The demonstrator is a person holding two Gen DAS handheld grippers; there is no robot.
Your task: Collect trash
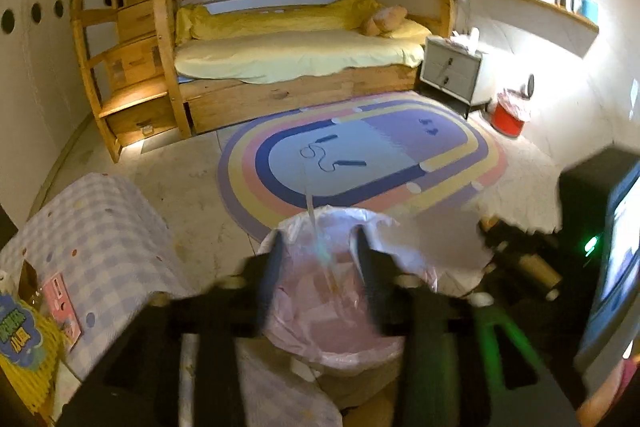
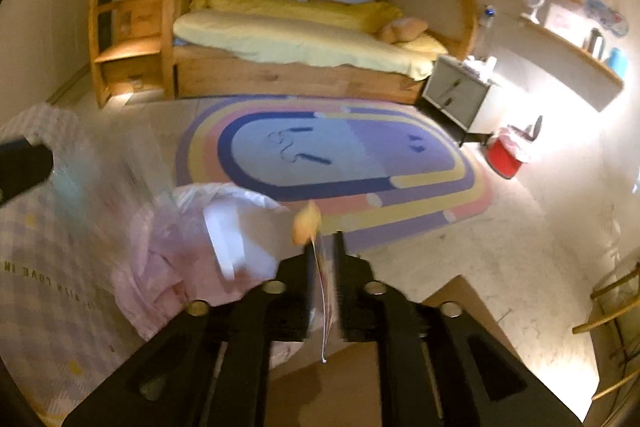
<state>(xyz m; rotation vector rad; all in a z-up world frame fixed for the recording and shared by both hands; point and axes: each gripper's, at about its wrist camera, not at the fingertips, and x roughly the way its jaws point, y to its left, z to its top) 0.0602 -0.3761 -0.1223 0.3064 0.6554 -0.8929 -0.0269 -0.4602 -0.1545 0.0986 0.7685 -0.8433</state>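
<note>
A bin lined with a pink plastic bag (image 1: 336, 311) stands right under my left gripper (image 1: 320, 251), whose jaws stand apart over it. A clear plastic piece with a straw (image 1: 316, 227) hangs blurred between the jaws; I cannot tell if it is held. In the right wrist view the same pink bag (image 2: 176, 251) is at lower left. My right gripper (image 2: 324, 247) is shut on a thin wrapper (image 2: 326, 291) with a yellow-orange scrap (image 2: 306, 223) at its top. A white blurred object (image 2: 232, 239) hangs over the bag.
A checked cloth-covered table (image 1: 100, 239) is at left. An oval rainbow rug (image 1: 360, 155) with a cord on it lies ahead, before a wooden bunk bed (image 1: 296, 55). A grey nightstand (image 1: 452, 71) and a red bin (image 1: 508, 115) stand at right. A cardboard box (image 2: 460, 311) is below.
</note>
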